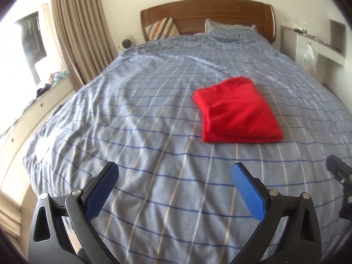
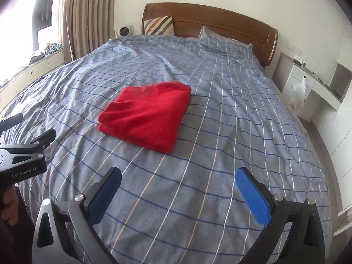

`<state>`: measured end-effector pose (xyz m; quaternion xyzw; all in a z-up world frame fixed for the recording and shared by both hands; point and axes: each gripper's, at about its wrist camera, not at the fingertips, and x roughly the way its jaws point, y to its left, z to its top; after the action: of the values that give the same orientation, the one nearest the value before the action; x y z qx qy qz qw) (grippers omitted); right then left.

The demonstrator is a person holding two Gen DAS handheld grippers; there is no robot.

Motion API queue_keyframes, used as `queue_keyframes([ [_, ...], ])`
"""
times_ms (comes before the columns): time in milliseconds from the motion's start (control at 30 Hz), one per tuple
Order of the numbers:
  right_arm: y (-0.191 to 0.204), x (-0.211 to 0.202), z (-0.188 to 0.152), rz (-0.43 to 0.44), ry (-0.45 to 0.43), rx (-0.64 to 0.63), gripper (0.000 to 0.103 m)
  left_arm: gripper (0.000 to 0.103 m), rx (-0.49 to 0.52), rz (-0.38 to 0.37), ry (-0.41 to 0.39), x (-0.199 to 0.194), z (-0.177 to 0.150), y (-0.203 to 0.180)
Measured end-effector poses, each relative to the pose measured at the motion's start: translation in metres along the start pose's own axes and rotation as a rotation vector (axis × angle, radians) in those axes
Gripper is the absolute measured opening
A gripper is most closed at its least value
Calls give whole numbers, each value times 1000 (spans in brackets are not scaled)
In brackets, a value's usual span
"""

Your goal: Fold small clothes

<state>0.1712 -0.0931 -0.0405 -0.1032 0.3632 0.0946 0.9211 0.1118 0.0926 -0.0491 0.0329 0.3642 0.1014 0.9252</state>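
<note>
Red cloth [image 1: 236, 112]: folded on the bed [image 1: 132, 132], ahead and right of the left hand-held gripper [image 1: 175, 176], ahead and left of the right hand-held gripper [image 2: 178, 181].
Long side: runs away from both.
Nearer: about equal.
Both: wide open, holding nothing.

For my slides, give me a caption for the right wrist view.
Open right tongs hover over the checked bed cover, short of a folded red garment.

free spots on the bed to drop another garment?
Bare checked blue duvet to the right of the folded red cloth, and in the near strip between it and both open grippers. Left of it is bare too. Crowded only at the wooden headboard: striped cushion, pillow.
</note>
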Motion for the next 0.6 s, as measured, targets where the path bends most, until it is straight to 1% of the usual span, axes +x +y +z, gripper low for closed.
queue_keyframes([
  [33,3,-7,-5,-2,2,-7,102,103,-8,-26,12,-6,-5,0],
  [67,6,-14,-9,-6,3,-11,102,103,-11,-36,19,-11,-9,1],
  [200,6,-37,-21,9,3,6,102,103,21,9,22,-27,-14,-4],
  [233,5,-42,-23,15,0,15,102,103,22,7,17,-31,-14,-5],
  [333,1,-53,-27,18,-5,46,102,103,15,-51,7,-42,-13,-8],
  [400,-2,-60,-30,17,1,71,102,103,3,-62,4,-45,-12,-9],
  [500,-7,-68,-33,21,2,95,102,103,4,-28,17,-48,-12,-13],
  [600,-10,-78,-35,2,-7,95,102,103,0,-16,-2,-55,-10,-14],
])
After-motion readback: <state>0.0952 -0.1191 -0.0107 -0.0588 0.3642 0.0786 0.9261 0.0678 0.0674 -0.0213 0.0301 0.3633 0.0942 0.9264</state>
